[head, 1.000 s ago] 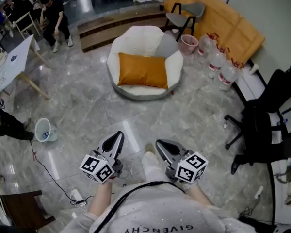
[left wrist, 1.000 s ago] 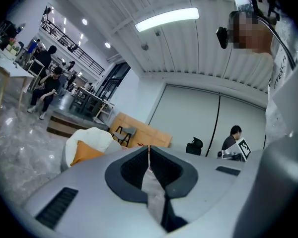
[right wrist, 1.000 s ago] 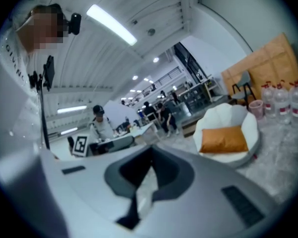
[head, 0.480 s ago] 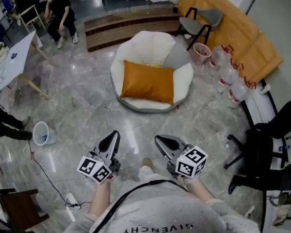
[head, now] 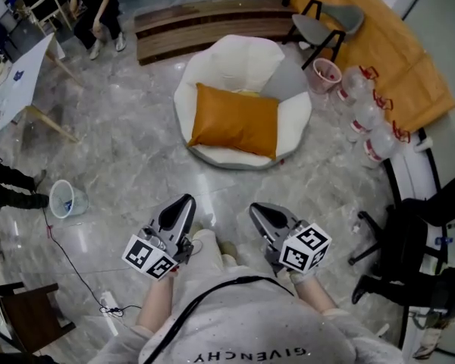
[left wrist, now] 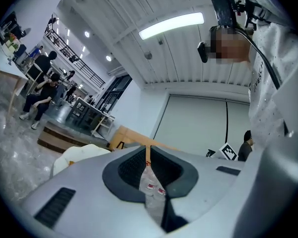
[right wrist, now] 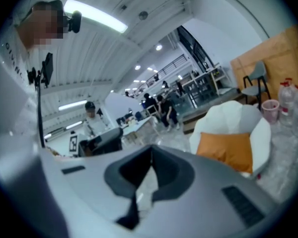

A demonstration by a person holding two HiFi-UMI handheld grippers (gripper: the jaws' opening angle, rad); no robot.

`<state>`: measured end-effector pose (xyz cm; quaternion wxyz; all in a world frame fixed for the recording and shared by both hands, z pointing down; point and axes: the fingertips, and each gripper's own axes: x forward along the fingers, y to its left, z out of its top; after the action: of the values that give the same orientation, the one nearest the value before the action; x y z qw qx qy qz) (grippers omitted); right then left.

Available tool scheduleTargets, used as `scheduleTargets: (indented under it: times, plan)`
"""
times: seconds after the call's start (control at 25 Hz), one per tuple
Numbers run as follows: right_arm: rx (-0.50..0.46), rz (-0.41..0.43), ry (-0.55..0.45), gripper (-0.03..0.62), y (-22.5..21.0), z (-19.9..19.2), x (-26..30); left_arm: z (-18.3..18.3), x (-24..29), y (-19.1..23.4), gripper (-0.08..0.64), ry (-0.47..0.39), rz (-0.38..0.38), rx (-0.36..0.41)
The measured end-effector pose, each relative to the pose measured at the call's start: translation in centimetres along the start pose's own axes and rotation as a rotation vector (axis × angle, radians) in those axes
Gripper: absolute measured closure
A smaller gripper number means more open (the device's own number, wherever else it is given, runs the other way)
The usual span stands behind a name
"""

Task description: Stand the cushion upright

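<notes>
While both claws are closed tight with nothing in them, the left claw [head: 183, 203] and the right claw [head: 258, 211] hang side by side, pointing across the marble floor [head: 136, 150] toward a round white chair [head: 239, 55]. The orange cushion [head: 235, 120] lies flat on its seat, well apart from both claws.

Grey marble floor [head: 129, 135], orange sofa [head: 379, 44].
</notes>
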<state>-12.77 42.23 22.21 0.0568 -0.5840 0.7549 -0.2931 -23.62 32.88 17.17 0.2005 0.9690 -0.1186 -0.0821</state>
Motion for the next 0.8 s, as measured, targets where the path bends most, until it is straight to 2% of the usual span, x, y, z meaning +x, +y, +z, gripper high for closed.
scheduleTargets:
  times: [0.36,0.48,0.6,0.8]
  plan:
    - [0.040,-0.034,0.017,0.578,-4.0,2.1,4.4,-0.5,5.3,6.5,0.522,0.037,0.014,-0.013]
    - [0.046,-0.045,0.025,0.578,-5.7,3.6,7.0,0.0,7.4,9.7,0.522,0.049,0.031,0.002]
    - [0.073,-0.043,0.040,0.577,-7.2,4.6,10.1,0.5,9.3,12.9,0.520,0.056,0.039,-0.019]
    - [0.130,-0.051,0.074,0.577,-8.8,5.0,16.1,0.2,11.9,17.4,0.495,0.119,0.019,-0.047]
